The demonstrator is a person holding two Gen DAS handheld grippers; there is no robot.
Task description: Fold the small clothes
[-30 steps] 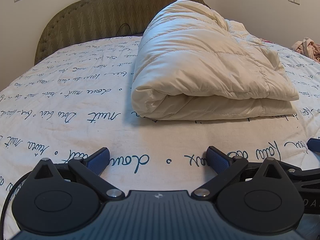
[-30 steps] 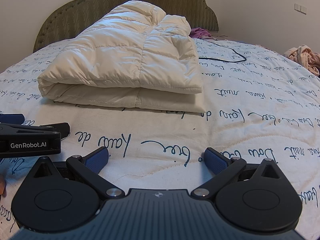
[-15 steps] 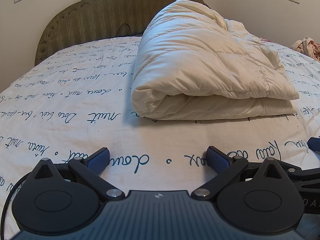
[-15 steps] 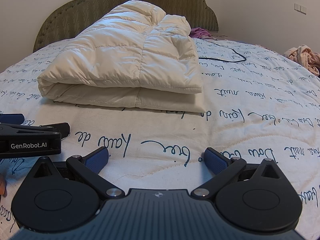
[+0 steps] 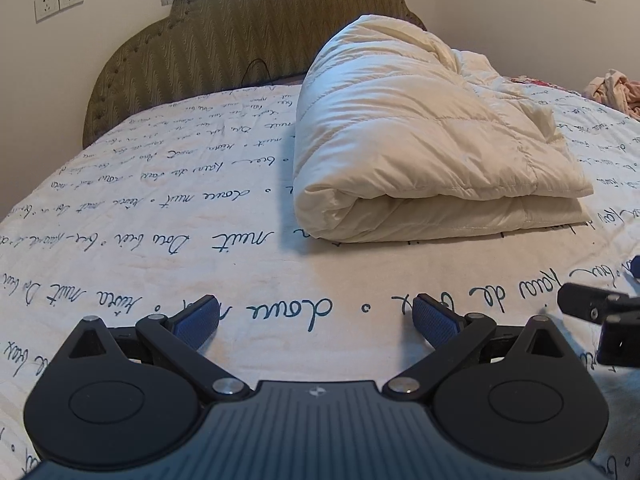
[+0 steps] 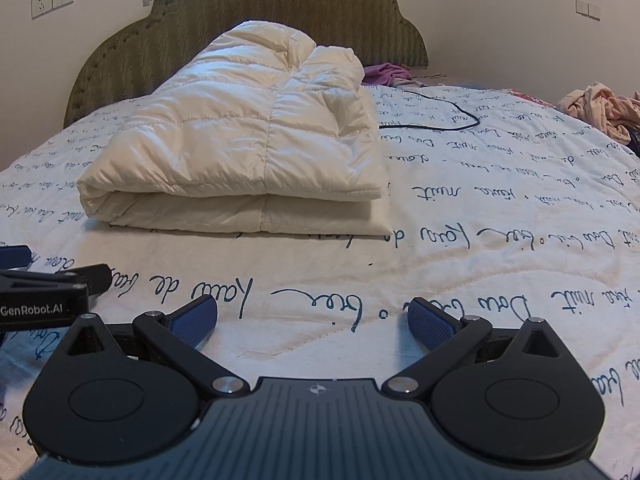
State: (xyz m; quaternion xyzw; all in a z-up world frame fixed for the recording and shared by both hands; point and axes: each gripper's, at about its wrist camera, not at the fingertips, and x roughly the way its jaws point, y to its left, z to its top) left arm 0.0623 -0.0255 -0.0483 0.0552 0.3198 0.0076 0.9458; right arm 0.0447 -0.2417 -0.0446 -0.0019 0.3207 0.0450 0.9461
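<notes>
A cream quilted puffer jacket [image 5: 420,152] lies folded in a thick rectangle on the bed, ahead and to the right in the left wrist view. It also shows in the right wrist view [image 6: 248,152], ahead and to the left. My left gripper [image 5: 316,318] is open and empty, low over the bedspread in front of the jacket. My right gripper [image 6: 314,318] is open and empty too, also short of the jacket. Each gripper shows at the edge of the other's view: the right one [image 5: 600,312], the left one [image 6: 44,292].
The bedspread [image 6: 500,208] is white with blue handwriting print. An olive padded headboard [image 5: 248,40] stands behind. A black cable [image 6: 440,120] lies on the bed beyond the jacket. Purple clothes [image 6: 386,72] and a pink pile [image 6: 600,108] lie at the far right.
Both grippers have drawn back and apart a little; less of each shows in the other's view. The jacket has not moved.
</notes>
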